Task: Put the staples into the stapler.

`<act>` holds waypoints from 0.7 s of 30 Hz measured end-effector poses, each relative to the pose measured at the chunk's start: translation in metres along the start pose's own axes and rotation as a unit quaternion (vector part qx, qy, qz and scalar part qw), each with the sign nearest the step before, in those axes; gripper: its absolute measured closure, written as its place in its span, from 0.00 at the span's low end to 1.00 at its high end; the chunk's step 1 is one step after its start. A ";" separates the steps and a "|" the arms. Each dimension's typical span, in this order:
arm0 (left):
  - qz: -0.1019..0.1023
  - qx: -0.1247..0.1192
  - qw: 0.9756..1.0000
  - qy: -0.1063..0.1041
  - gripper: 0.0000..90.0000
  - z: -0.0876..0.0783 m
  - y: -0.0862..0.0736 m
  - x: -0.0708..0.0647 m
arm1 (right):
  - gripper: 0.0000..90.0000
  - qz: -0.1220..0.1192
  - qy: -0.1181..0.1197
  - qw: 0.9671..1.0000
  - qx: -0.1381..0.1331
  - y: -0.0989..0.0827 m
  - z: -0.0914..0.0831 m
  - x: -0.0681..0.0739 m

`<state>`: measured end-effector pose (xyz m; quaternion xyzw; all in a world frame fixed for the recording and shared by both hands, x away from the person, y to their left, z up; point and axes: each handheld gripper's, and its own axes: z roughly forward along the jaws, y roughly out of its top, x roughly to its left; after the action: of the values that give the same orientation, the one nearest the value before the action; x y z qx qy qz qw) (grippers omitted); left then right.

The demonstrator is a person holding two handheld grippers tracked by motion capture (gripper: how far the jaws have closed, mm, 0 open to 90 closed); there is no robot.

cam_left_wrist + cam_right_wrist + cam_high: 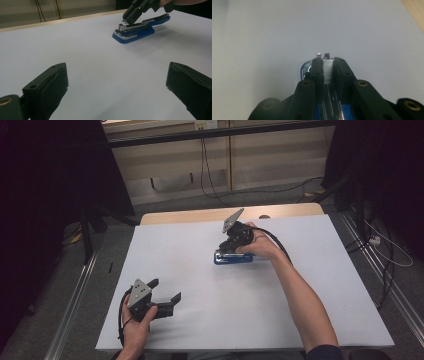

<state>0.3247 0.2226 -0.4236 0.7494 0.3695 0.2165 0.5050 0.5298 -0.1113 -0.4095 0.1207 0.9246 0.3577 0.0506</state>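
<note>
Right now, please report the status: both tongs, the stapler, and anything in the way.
Right tongs shut on staple strip over open blue stapler. Left tongs open, holding nothing, resting on white table. Nothing in the way.

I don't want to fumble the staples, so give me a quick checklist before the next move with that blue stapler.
1. Stapler flat on the white table: ok.
2. Stapler lid swung open, metal staple channel exposed: ok.
3. Right gripper shut on the staple strip, its fingers pressing both sides: ok.
4. Strip lined up over the channel: ok as far as the right gripper view shows.
5. Strip fully seated in the channel: cannot tell.
6. Left gripper open, apart from the stapler, holding nothing: ok.
</note>
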 end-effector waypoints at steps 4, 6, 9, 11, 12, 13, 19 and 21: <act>0.001 -0.001 1.000 0.000 0.05 0.000 0.000 0.001 | 0.88 -0.003 0.002 1.000 0.003 0.000 0.002 0.000; 0.000 -0.002 1.000 0.000 0.05 0.000 0.000 0.000 | 0.88 -0.003 0.003 1.000 0.004 0.000 0.002 0.001; -0.001 -0.002 1.000 -0.001 0.05 0.000 0.000 0.000 | 0.88 -0.007 0.004 1.000 0.005 0.000 0.003 0.001; 0.000 -0.001 1.000 0.000 0.05 0.000 0.000 0.000 | 0.88 -0.004 0.004 1.000 0.006 -0.001 0.004 0.001; -0.001 -0.002 1.000 0.000 0.05 0.000 0.000 0.000 | 0.88 -0.003 0.005 1.000 0.005 -0.001 0.004 0.000; -0.001 -0.002 1.000 0.000 0.05 0.000 0.000 0.000 | 0.88 -0.002 0.005 1.000 0.005 -0.001 0.005 0.000; 0.000 0.000 1.000 0.001 0.05 0.000 0.000 0.000 | 0.88 -0.006 0.005 1.000 0.006 -0.001 0.005 0.000; 0.000 0.000 1.000 0.000 0.05 0.000 0.000 0.000 | 0.88 -0.007 0.005 1.000 0.006 -0.001 0.005 0.000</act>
<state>0.3245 0.2228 -0.4236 0.7492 0.3696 0.2169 0.5051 0.5302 -0.1086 -0.4138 0.1123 0.9278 0.3524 0.0479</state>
